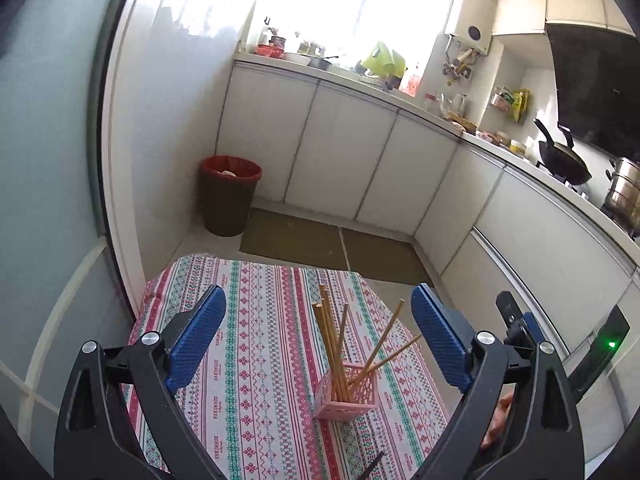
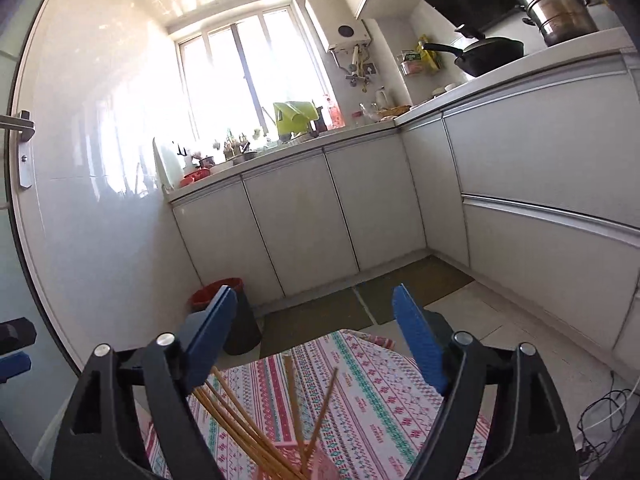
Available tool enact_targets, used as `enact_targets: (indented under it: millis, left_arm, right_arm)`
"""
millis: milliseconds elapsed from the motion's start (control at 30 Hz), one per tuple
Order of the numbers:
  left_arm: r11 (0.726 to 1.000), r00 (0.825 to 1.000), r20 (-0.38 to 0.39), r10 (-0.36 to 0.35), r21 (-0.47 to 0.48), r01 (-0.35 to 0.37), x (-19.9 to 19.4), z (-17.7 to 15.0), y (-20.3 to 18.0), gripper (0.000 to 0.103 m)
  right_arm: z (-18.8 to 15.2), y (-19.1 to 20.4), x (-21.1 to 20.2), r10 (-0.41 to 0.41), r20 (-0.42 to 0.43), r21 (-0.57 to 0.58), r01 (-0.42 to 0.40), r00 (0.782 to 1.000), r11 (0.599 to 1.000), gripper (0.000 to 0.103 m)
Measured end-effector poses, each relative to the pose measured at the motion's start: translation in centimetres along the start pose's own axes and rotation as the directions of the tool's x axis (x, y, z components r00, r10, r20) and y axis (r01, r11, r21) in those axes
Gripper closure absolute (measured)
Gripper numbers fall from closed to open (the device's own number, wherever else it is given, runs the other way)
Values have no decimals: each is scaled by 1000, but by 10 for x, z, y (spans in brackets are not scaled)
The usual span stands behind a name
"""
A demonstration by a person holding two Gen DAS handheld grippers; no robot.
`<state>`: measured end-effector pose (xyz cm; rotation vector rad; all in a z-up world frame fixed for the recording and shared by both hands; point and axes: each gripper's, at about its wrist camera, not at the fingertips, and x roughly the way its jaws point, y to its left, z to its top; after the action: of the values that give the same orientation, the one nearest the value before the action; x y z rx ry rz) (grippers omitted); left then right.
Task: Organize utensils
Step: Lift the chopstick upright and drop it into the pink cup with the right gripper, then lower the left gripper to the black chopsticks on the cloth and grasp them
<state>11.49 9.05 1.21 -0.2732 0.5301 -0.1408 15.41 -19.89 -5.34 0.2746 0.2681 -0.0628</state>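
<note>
a pink basket (image 1: 346, 399) is set upright on the patterned tablecloth (image 1: 256, 360), with wooden chopsticks (image 1: 336, 348) stood inside and fanned out. the left gripper (image 1: 320, 344) is held spread wide above the cloth, nothing pinched. the right gripper (image 2: 312, 344) is likewise spread, with the chopsticks seen below and between its jaws, untouched.

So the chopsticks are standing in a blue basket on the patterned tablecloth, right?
Not quite: the basket is pink, not blue, as the left wrist view shows. The chopsticks do stand in it, on the patterned tablecloth.
</note>
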Motion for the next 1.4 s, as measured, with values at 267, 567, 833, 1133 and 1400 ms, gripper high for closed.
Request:
enact_targets:
  millis: [267,567,833,1133,1400]
  left_arm:
    - [980,968,-250,-21,184,69,42,-48,-43,7]
    - [940,714,-696,72,286,184,148,-175,-85,8]
    - [930,565,-805,179,326,171,209,-243,-105,33]
    - [940,540,-812,221,325,104,229,-254,-83,44]
    - [930,552,-796,249,355,93,235,-252,-77,45]
  right_arm:
    - [-32,-59,-4,-94,-376,3,102,922,995,11]
    - [-72,-145,21,-181,-675,75,310,715,948,11]
    - [-91,-183,26,-95,-760,172,339,643,925,11]
    - [-102,-169,35,5,-807,214,283,591,935,11]
    - [-108,-175,36,9,-817,230,311,577,922,11]
